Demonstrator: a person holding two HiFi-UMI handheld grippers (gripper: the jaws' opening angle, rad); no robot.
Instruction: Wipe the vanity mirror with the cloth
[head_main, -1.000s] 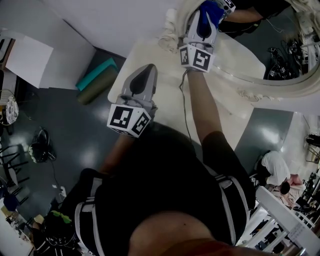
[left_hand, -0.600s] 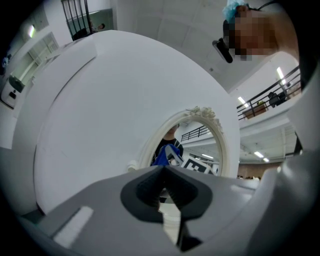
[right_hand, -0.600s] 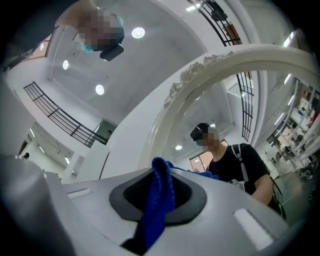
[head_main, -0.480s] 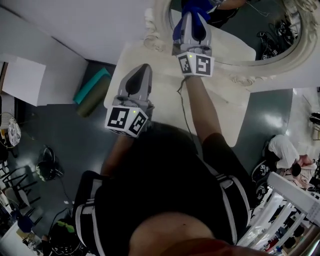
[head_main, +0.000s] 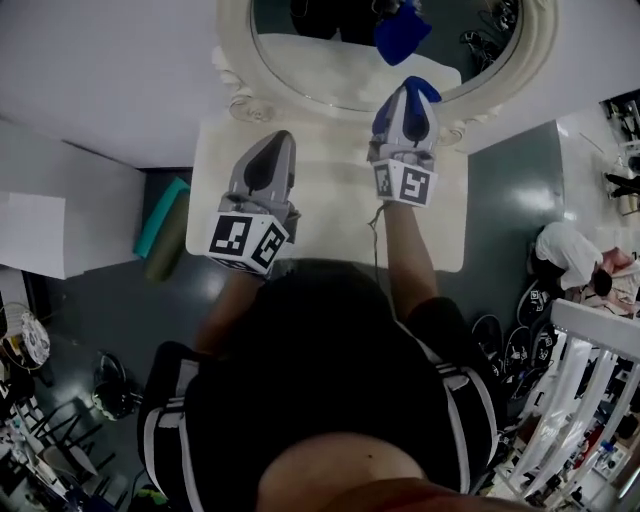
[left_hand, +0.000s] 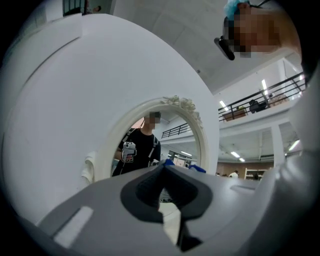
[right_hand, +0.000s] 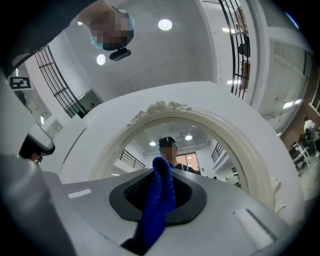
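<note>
The oval vanity mirror (head_main: 330, 60) in its white ornate frame (head_main: 542, 50) stands at the back of the white vanity table (head_main: 330, 200). My right gripper (head_main: 408, 90) is shut on a blue cloth (head_main: 424, 88), just in front of the frame's lower edge. The cloth's reflection (head_main: 402, 32) shows in the glass. In the right gripper view the cloth (right_hand: 157, 205) hangs from between the jaws, facing the mirror (right_hand: 175, 135). My left gripper (head_main: 272, 145) hovers over the table's left part, shut and empty, pointing at the mirror (left_hand: 150, 145).
A white wall (head_main: 110, 70) is behind the mirror. Left of the table, green rolled mats (head_main: 160, 235) lie on the dark floor. Another person (head_main: 565, 255) crouches on the floor at the right, near white railings (head_main: 590, 400).
My right gripper has drawn back from the mirror glass to just in front of its lower frame, still holding the cloth. The head view now shows more of the mirror. The left gripper has barely moved.
</note>
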